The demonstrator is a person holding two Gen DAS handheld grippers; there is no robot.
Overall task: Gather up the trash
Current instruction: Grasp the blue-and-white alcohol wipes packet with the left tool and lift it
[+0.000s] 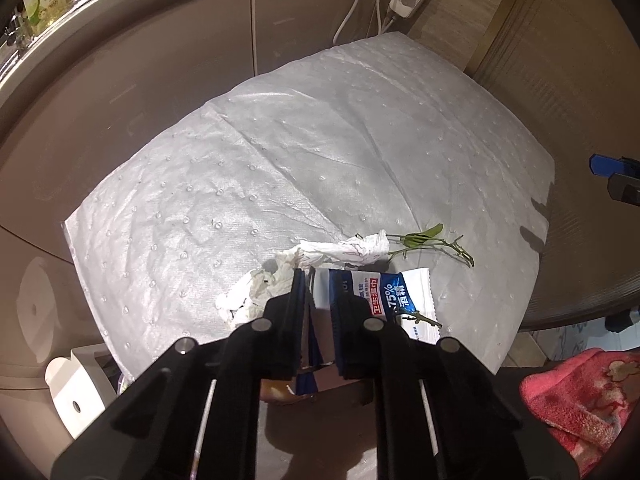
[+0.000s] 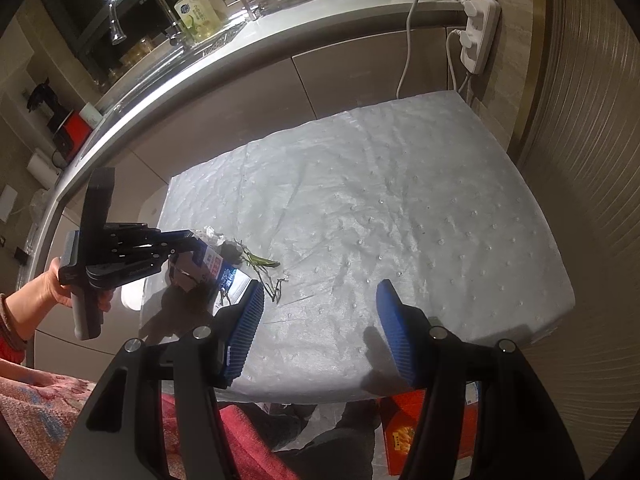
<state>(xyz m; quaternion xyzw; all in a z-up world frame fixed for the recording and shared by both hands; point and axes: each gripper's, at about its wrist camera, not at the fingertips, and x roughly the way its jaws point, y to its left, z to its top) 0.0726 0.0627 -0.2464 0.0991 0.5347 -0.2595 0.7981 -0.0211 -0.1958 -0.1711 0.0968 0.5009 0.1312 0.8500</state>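
Observation:
A small table is covered by a white dimpled sheet [image 1: 320, 152]. Near its front-left edge lie a crumpled white tissue [image 1: 344, 250], a blue-and-white alcohol wipe packet [image 1: 384, 292] and green plant stems [image 1: 432, 244]. My left gripper [image 1: 320, 292] is shut on a folded silvery wrapper [image 1: 310, 320] right over the packet's left end; it also shows in the right wrist view [image 2: 188, 244]. My right gripper [image 2: 320, 300] is open and empty above the sheet's front edge [image 2: 340, 360], with the packet [image 2: 224, 276] and stems [image 2: 264, 264] to its left.
A kitchen counter with cabinets [image 2: 256, 80], sink tap [image 2: 136, 4] and soap bottle [image 2: 198, 12] runs behind the table. A power strip [image 2: 478, 32] with cables hangs on the wall. A pink towel [image 1: 584, 400] lies near. A red box [image 2: 404, 432] sits under the table.

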